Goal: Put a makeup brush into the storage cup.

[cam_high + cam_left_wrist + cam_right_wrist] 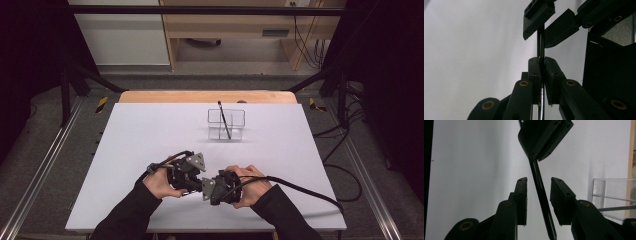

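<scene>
Both grippers meet low on the white table (140,150) in the high view: the left gripper (192,175) and the right gripper (210,187) point at each other, noses almost touching, each in a hand with a dark sleeve. Whatever passes between them is too small to see from up there. Farther back stands a clear box (226,125) with a dark pen (223,120) leaning in it.

From the left gripper view, the left gripper (542,67) is clenched tight on a thin black rod (540,45), which runs straight up out of its pads into the open jaws of the right gripper (544,30) above. The rod's lower end is cut off by the frame.

From the right gripper view, the right gripper (539,195) has the rod (541,195) slanting between its pads, with a gap on either side, so it does not yet press. The left gripper (541,140) holds the rod's far end.

The rod looks like a pen or stylus: light, stiff, smooth, and so liable to pivot or slip in a loose pinch. I would take it mid-shaft, square across the pads, before the left gripper lets go. What the rod's tip is I cannot tell.
</scene>
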`<action>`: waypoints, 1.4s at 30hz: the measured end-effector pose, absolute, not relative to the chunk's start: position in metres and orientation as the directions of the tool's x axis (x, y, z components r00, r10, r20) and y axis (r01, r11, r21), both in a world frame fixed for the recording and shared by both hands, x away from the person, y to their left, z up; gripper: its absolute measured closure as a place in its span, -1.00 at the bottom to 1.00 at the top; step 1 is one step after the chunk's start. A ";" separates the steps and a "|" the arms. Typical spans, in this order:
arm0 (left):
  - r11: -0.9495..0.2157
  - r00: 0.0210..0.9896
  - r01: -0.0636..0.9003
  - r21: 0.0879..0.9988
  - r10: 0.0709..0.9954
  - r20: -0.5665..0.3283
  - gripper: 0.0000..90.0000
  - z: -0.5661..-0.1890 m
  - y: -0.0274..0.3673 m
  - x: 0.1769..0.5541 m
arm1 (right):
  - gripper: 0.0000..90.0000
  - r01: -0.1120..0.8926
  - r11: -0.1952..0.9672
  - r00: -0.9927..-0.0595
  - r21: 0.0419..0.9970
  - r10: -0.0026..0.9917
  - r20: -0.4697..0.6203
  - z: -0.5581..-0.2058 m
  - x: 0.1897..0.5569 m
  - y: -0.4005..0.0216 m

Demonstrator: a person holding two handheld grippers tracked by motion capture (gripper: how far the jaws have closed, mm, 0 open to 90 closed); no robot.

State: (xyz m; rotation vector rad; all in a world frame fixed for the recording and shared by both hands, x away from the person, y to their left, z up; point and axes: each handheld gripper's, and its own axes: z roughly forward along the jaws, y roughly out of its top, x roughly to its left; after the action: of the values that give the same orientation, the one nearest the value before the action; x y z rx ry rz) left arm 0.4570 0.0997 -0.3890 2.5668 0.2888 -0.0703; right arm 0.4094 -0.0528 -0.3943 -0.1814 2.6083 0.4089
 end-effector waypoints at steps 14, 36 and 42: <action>-0.832 0.976 0.219 0.510 0.182 -0.123 0.85 -0.390 0.100 0.456 | 0.80 -0.242 0.943 -0.864 0.229 -0.102 -0.494 -0.400 0.408 -0.049; -0.750 0.961 0.233 0.619 0.275 -0.028 0.01 -0.383 0.132 0.460 | 0.87 -0.179 0.945 -0.904 0.273 -0.049 -0.424 -0.400 0.417 -0.054; -0.712 0.939 0.264 0.651 0.343 -0.006 -0.31 -0.384 0.149 0.459 | 0.87 -0.132 0.942 -0.913 0.308 0.005 -0.408 -0.398 0.422 -0.061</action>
State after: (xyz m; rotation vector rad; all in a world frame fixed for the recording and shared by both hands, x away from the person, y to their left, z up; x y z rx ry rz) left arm 0.4586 0.1492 -0.3843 2.4005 0.4269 0.1505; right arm 0.4224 -0.0607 -0.3982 -0.0920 2.6850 0.4642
